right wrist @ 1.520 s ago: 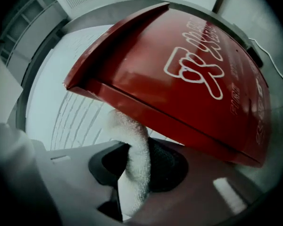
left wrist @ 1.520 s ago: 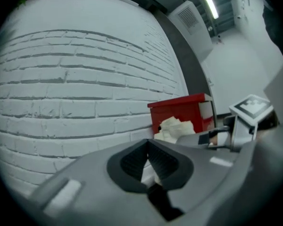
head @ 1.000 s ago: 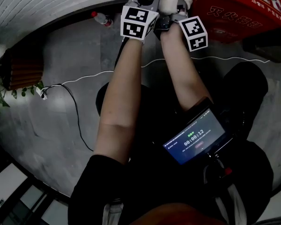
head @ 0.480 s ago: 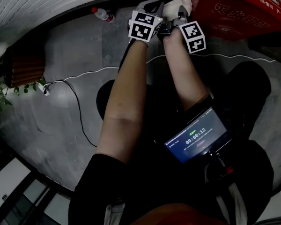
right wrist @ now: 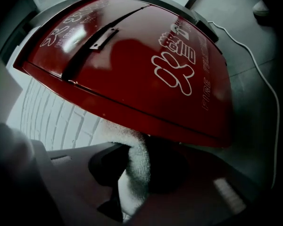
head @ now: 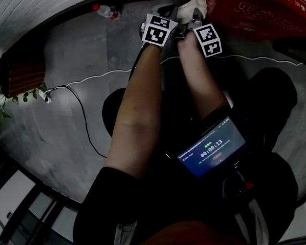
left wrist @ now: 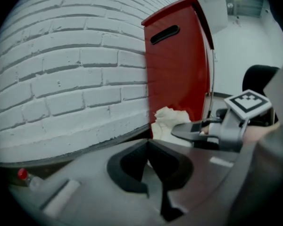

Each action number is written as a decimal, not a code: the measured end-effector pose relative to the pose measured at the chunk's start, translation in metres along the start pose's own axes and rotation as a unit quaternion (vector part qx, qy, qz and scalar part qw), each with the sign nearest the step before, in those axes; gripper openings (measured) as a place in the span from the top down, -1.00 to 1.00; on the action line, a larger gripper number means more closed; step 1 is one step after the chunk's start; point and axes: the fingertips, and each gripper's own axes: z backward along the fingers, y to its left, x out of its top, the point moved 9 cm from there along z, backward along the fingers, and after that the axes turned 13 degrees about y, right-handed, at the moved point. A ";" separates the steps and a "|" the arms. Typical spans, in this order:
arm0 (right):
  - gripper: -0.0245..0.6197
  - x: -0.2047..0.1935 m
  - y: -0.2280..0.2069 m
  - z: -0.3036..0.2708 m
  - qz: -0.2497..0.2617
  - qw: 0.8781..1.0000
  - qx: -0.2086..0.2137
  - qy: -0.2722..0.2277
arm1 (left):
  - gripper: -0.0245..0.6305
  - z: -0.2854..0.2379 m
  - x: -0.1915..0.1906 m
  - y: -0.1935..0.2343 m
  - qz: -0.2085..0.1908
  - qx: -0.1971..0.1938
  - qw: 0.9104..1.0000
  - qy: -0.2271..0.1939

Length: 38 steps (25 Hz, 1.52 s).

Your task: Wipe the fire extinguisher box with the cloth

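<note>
One red metal fire extinguisher box [head: 268, 9], one white terry cloth [head: 193, 3] against it, and two grey handheld grippers, the left gripper [left wrist: 148, 160] and the right gripper [right wrist: 132, 171], just beside it. Left of the box, one red-capped clear plastic bottle [head: 103, 11]; below it, one white cable [head: 97, 77] and one lit timer screen [head: 211, 148].

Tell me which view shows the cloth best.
The left gripper view: the cloth shows as a whole bunch against the red box. The right gripper view shows only the strip clamped in its jaws; the head view, a small white lump.
</note>
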 end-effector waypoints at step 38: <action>0.63 -0.042 -0.092 -0.035 0.101 0.972 -0.019 0.212 | 0.92 -0.059 -0.030 0.007 0.097 -0.007 0.995 0.032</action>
